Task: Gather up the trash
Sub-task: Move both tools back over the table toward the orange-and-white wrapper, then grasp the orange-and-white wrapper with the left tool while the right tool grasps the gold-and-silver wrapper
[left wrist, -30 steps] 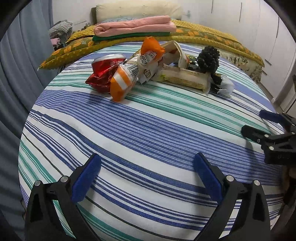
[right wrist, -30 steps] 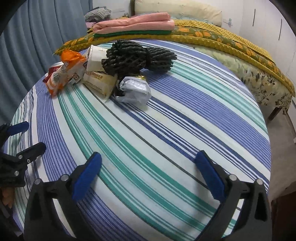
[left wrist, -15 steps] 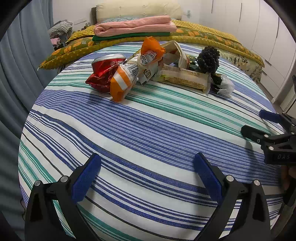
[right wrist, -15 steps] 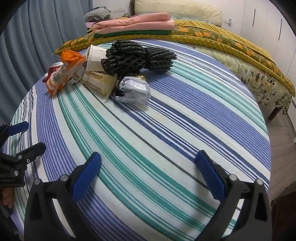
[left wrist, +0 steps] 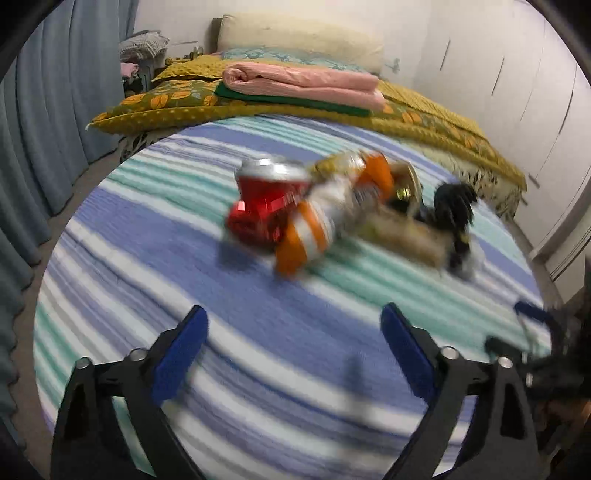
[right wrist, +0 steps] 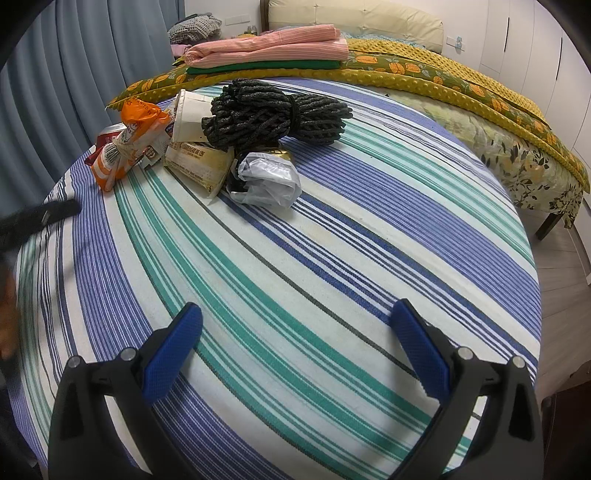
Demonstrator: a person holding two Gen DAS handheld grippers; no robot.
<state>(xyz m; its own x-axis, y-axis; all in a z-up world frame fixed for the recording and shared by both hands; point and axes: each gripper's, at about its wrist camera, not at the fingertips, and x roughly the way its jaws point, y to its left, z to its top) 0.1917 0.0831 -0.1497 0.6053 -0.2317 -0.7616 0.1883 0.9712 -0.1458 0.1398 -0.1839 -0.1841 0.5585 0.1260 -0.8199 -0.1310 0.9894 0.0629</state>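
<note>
Left gripper (left wrist: 291,321) spread wide, gripping nothing, above striped cloth (right wrist: 332,258); view blurred. Right gripper (right wrist: 295,325) likewise spread, nothing between pads. Trash heap lay ahead, well apart from both: red can (left wrist: 264,199) touching orange-white wrapper (right wrist: 125,147), beige packet (right wrist: 199,162) beside, paper cup (right wrist: 190,116) behind, crumpled clear bag (right wrist: 266,181) on near edge. Black rope bundle (right wrist: 273,112) piled atop cup & packet. Beyond: yellow quilt (right wrist: 424,77), folded pink blanket (right wrist: 269,50), pillow (right wrist: 354,24). Curtain (right wrist: 92,74) at left.
</note>
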